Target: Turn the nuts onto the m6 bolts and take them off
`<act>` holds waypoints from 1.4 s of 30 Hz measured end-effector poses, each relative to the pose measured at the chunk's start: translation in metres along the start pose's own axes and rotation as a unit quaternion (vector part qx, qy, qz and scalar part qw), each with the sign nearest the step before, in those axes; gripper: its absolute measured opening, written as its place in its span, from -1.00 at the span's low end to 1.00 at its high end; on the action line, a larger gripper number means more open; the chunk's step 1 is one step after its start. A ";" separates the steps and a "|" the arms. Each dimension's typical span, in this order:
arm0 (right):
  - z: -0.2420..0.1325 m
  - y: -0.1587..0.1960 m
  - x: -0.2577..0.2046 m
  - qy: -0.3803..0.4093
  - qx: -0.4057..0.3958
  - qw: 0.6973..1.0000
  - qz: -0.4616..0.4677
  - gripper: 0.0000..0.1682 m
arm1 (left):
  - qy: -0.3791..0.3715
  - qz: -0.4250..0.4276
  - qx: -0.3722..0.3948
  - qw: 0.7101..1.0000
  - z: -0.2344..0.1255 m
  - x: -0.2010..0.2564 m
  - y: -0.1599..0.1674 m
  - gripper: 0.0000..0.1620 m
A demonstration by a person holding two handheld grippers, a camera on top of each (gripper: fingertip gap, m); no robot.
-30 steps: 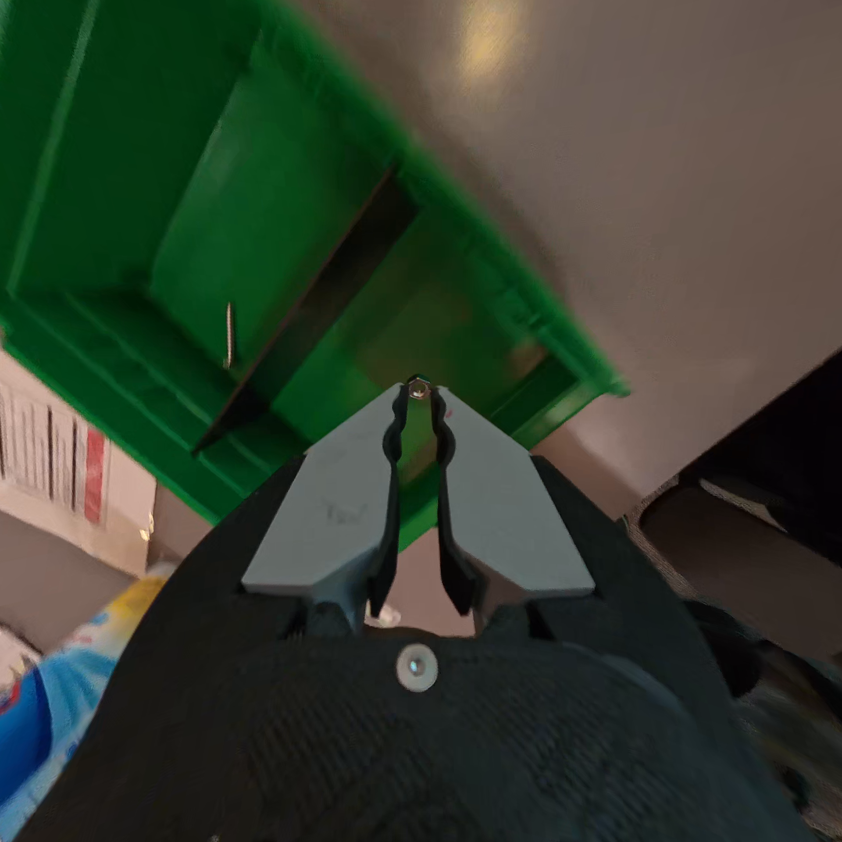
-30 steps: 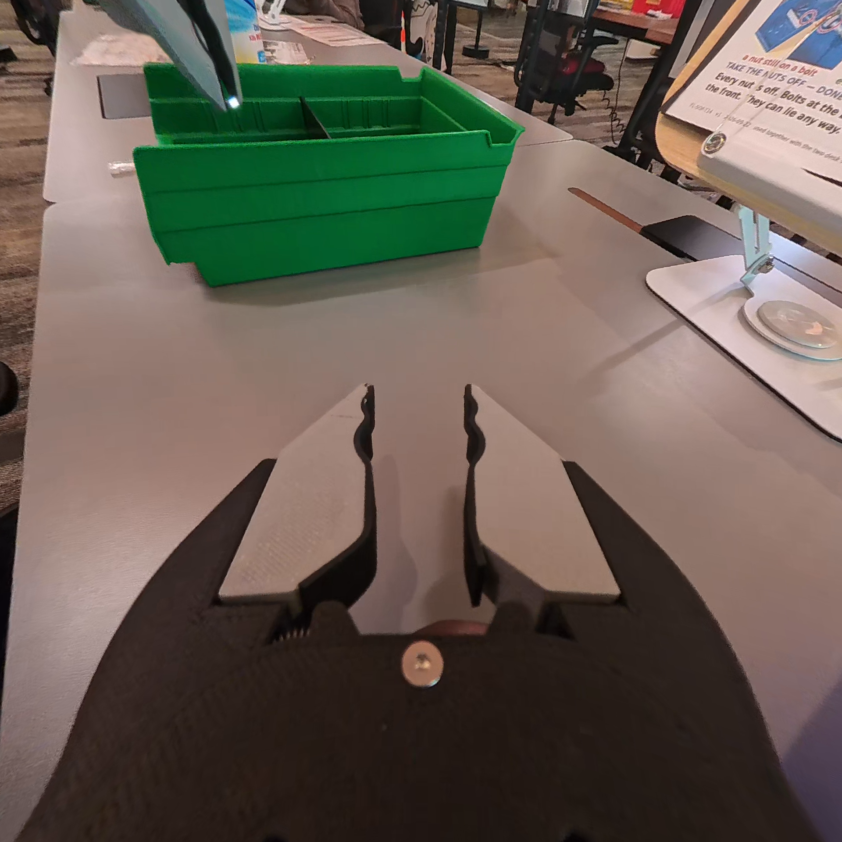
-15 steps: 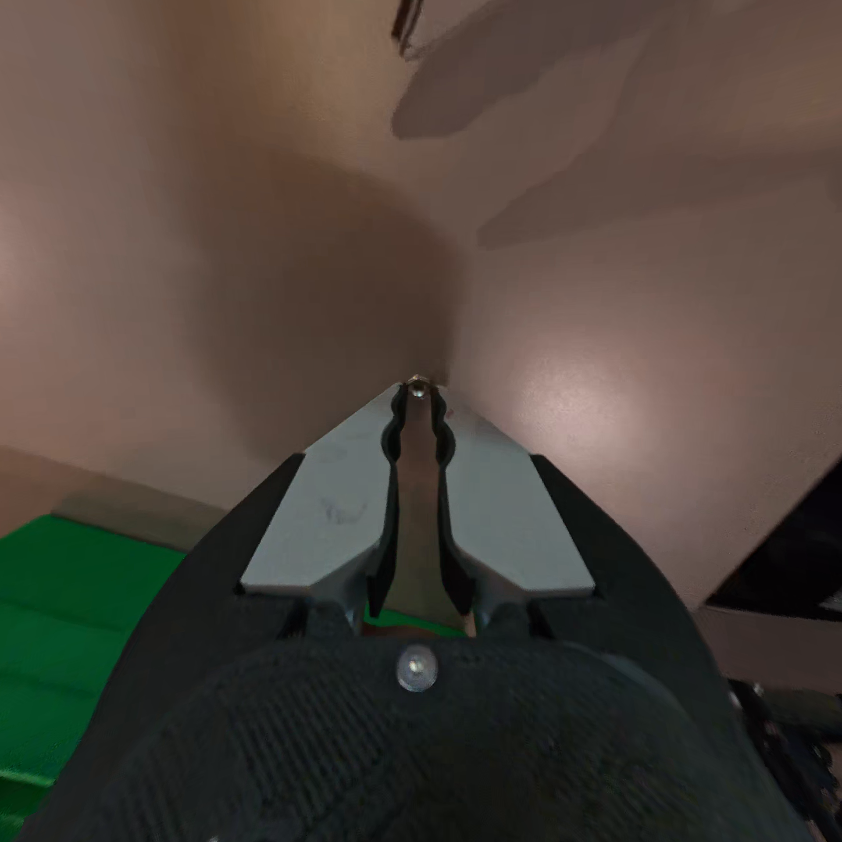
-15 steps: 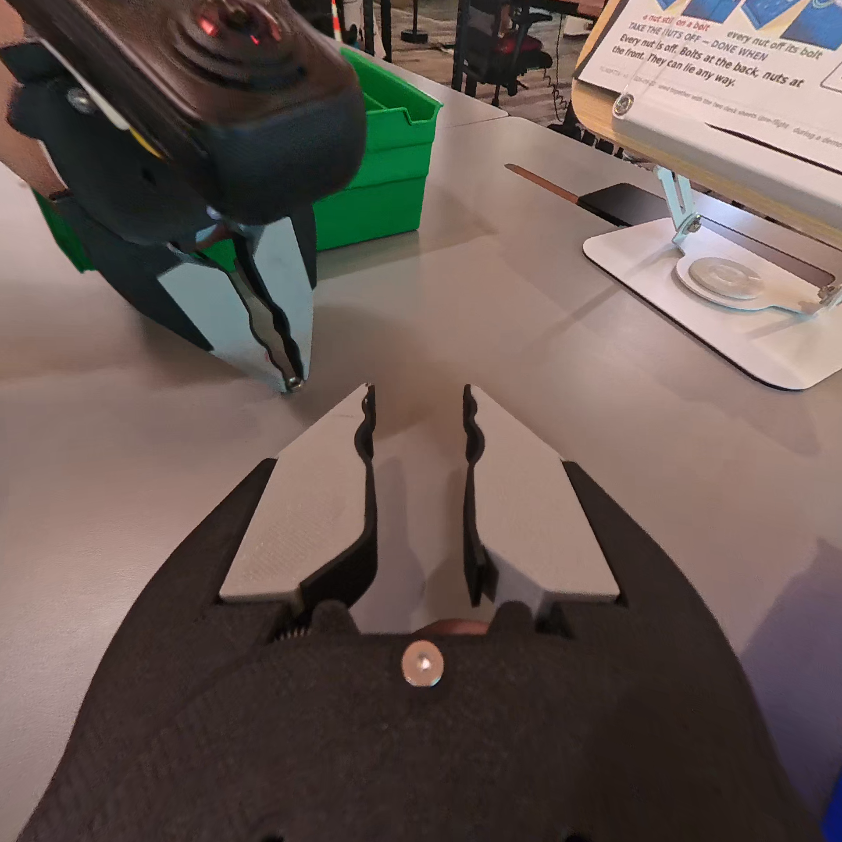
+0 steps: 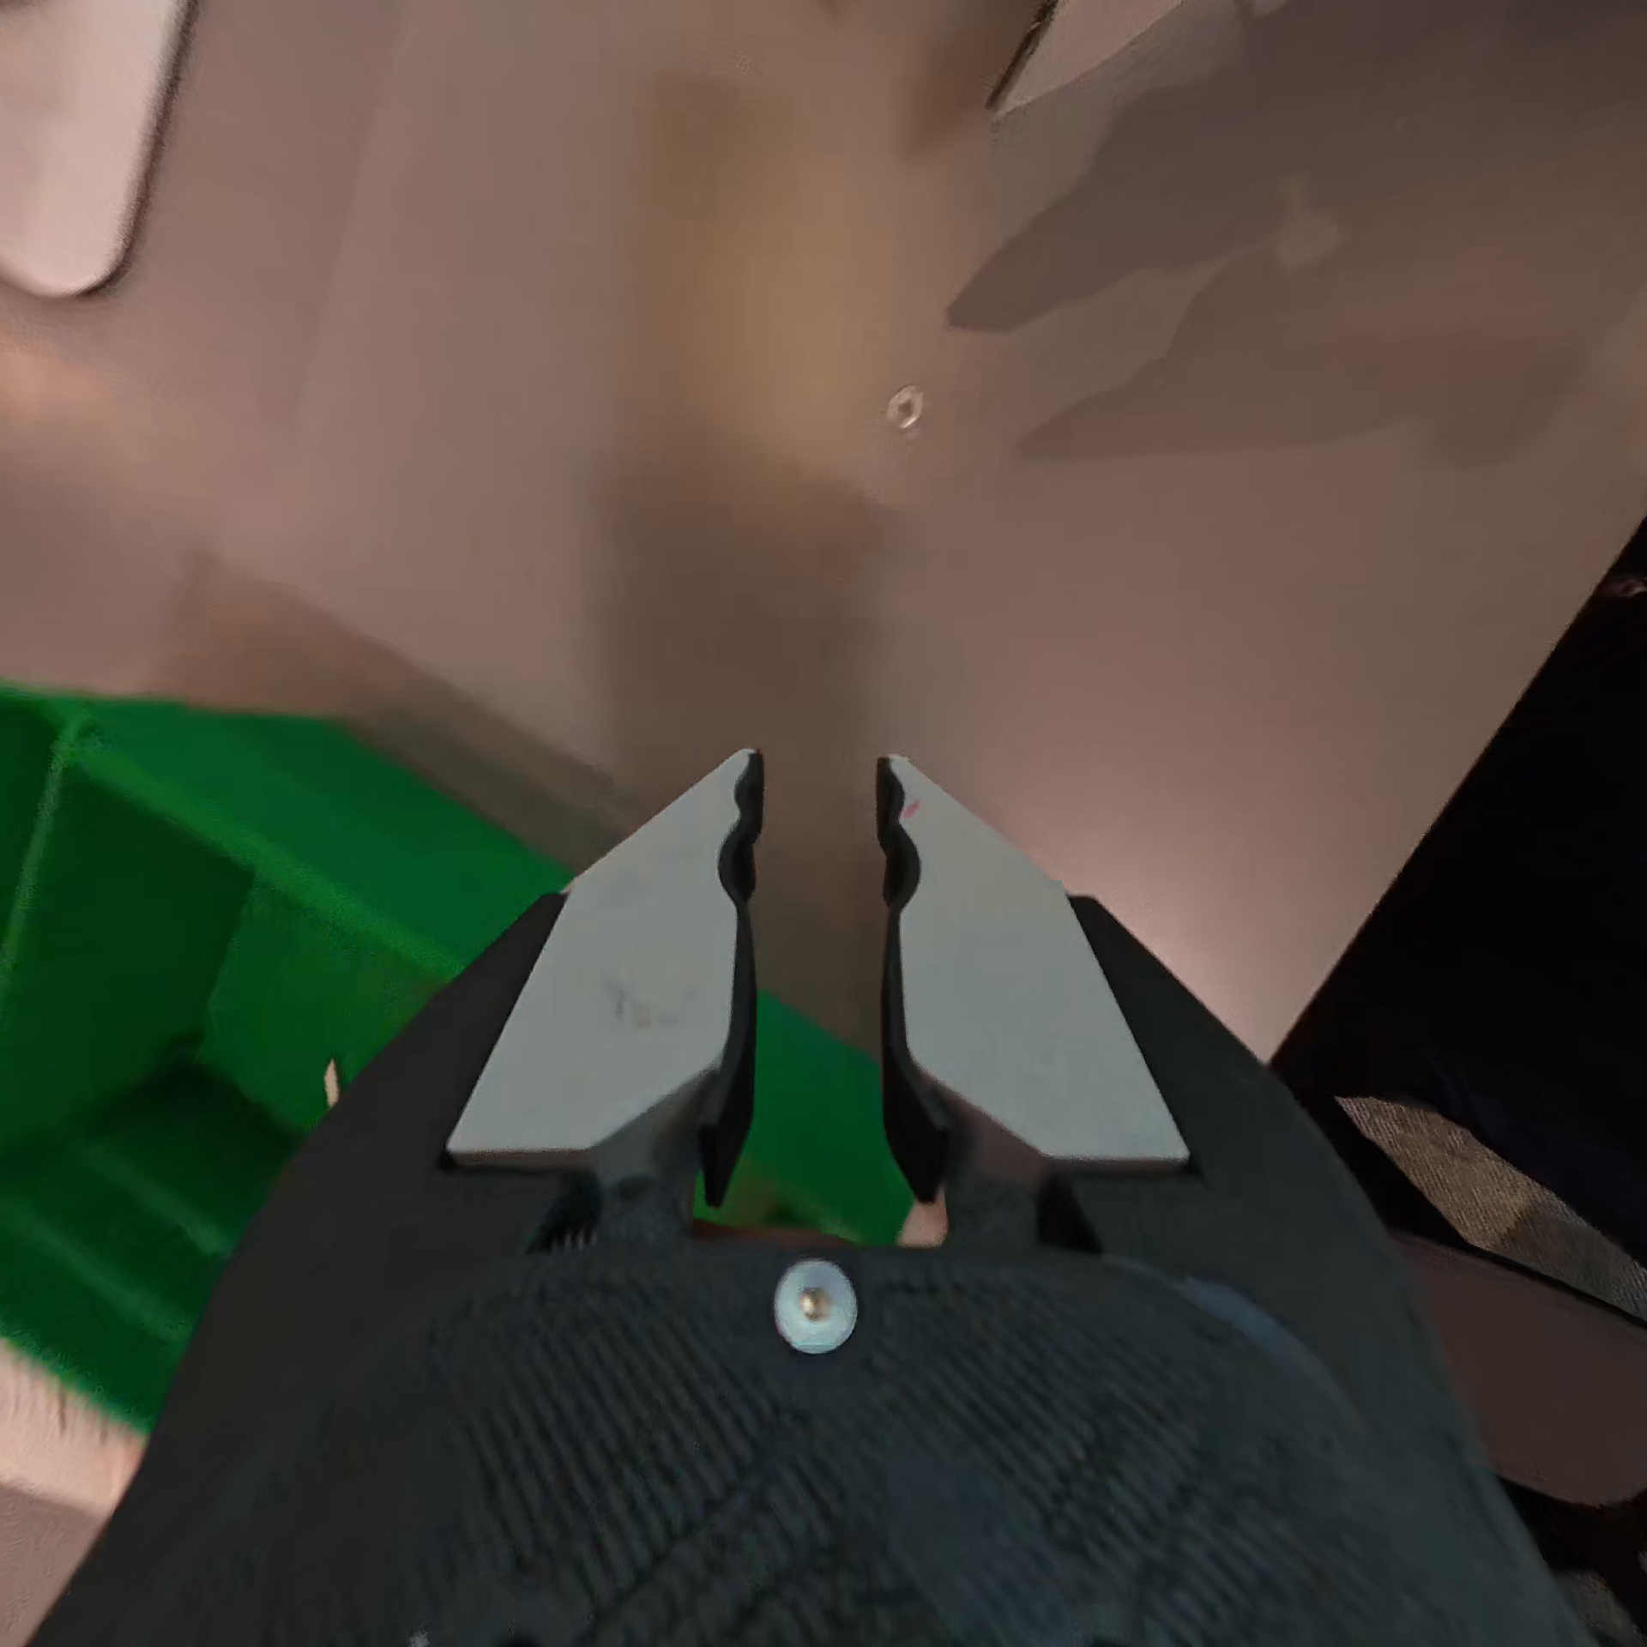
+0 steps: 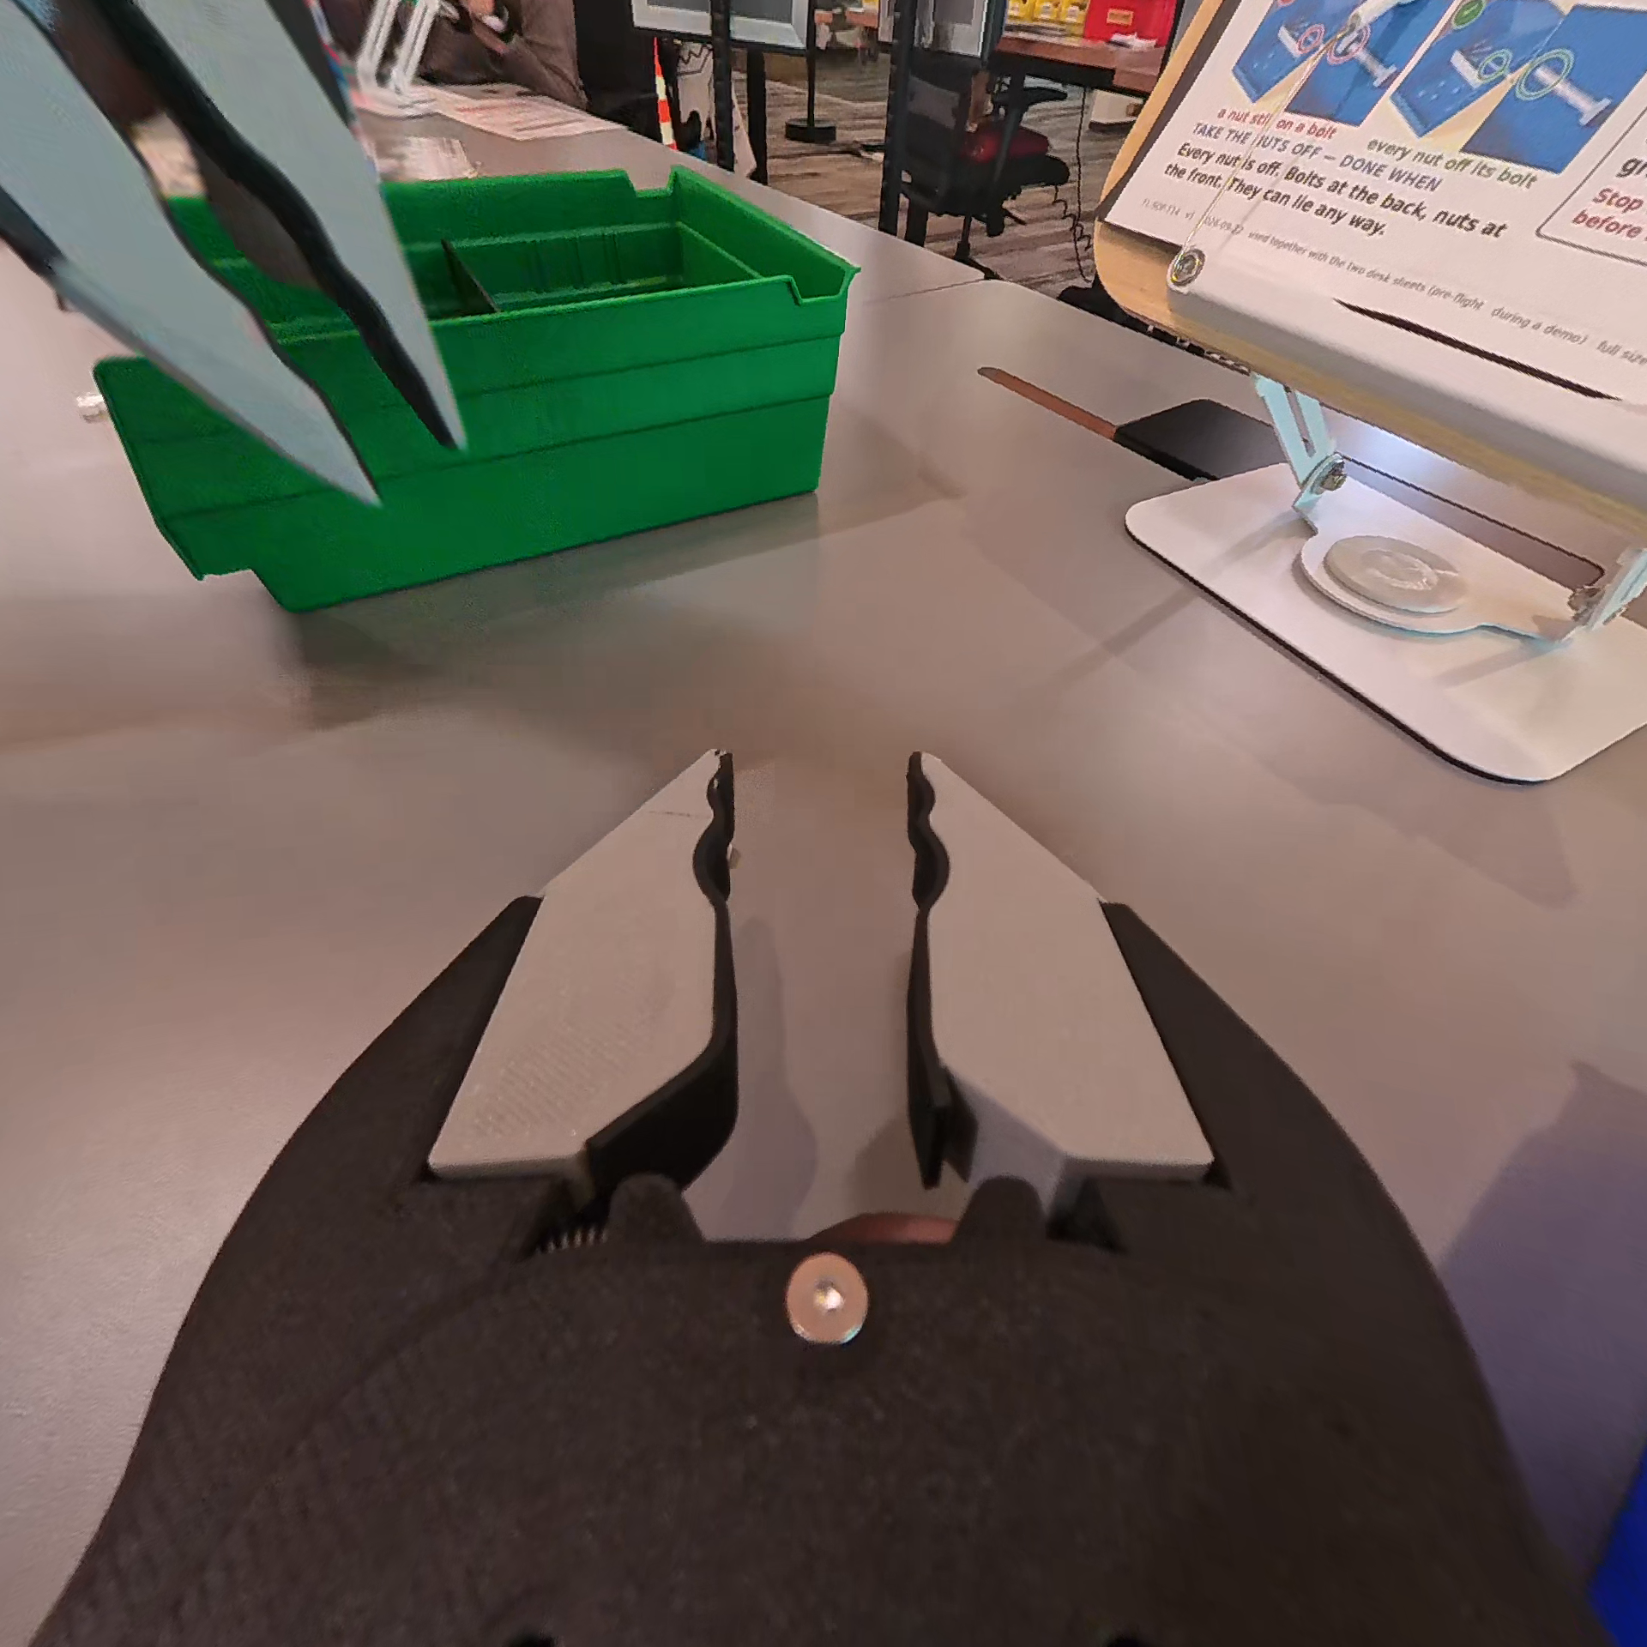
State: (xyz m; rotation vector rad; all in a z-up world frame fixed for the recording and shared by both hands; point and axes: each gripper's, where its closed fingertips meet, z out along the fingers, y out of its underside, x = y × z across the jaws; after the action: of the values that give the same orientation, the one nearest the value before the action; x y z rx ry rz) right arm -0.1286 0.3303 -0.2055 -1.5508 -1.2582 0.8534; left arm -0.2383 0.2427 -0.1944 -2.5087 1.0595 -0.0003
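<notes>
A small silver nut [image 5: 905,412] lies loose on the grey table [image 5: 1159,713], beyond my left gripper [image 5: 820,762], which is open, empty and raised above it. The green bin [image 5: 178,891] is below and left of that gripper. In the right wrist view the bin [image 6: 579,481] stands at the far left with a black divider [image 6: 468,285] inside; no bolt shows. The left gripper [image 6: 414,468] hangs open in front of the bin. My right gripper [image 6: 818,766] is open and empty, low over the table [image 6: 980,695].
A white stand [image 6: 1426,624] holding an instruction sheet [image 6: 1426,178] stands at the right. A black flat piece with a brown strip [image 6: 1159,437] lies beside it. The table's edge and dark floor [image 5: 1515,802] are at the right in the left wrist view. Tip to tip, the grippers are about 15 cm apart.
My left gripper carried the nut from over the bin down to the table, opened and let it go, then lifted back. The right gripper stayed open.
</notes>
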 end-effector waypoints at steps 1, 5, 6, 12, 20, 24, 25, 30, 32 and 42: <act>0.000 0.000 -0.001 -0.002 0.001 1.000 -0.001 -0.57 | -0.022 -0.011 0.004 1.000 -0.016 -0.006 0.012 -0.71; 0.001 -0.001 -0.007 -0.008 0.000 1.000 -0.008 -0.57 | -0.100 -0.059 -0.047 0.992 -0.059 -0.035 0.084 -0.72; 0.001 -0.001 -0.008 -0.009 -0.001 1.000 -0.011 -0.57 | -0.094 -0.077 -0.056 0.991 -0.061 -0.036 0.099 -0.71; 0.005 0.004 -0.012 -0.011 -0.013 1.000 -0.024 -0.57 | -0.017 -0.094 -0.061 0.994 -0.018 -0.012 0.116 -0.93; 0.006 0.008 -0.013 -0.026 -0.021 0.999 -0.002 -0.55 | -0.071 -0.104 0.012 0.992 -0.033 -0.081 0.086 -0.72; 0.005 0.006 -0.014 -0.030 -0.017 0.999 -0.001 -0.56 | -0.107 -0.157 -0.059 0.980 -0.033 -0.162 0.114 -0.63; 0.005 0.006 -0.013 -0.029 -0.018 0.999 -0.001 -0.56 | -0.111 -0.168 -0.081 0.976 -0.025 -0.179 0.123 -0.63; 0.007 0.010 -0.015 -0.047 -0.024 0.998 0.023 -0.56 | -0.041 -0.203 -0.199 0.958 0.021 -0.200 0.173 -0.58; 0.008 0.010 -0.017 -0.056 -0.023 0.998 0.031 -0.56 | -0.032 -0.199 -0.221 0.954 0.030 -0.202 0.183 -0.71; 0.008 0.010 -0.023 -0.067 -0.024 0.997 0.030 -0.56 | 0.019 -0.161 -0.296 0.941 0.054 -0.197 0.197 -0.82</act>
State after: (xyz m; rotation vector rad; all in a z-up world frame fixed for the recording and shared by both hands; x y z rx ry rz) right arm -0.1381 0.3092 -0.2182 -1.5983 -1.3426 0.9852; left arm -0.5047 0.2745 -0.2864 -3.2132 0.7189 0.2071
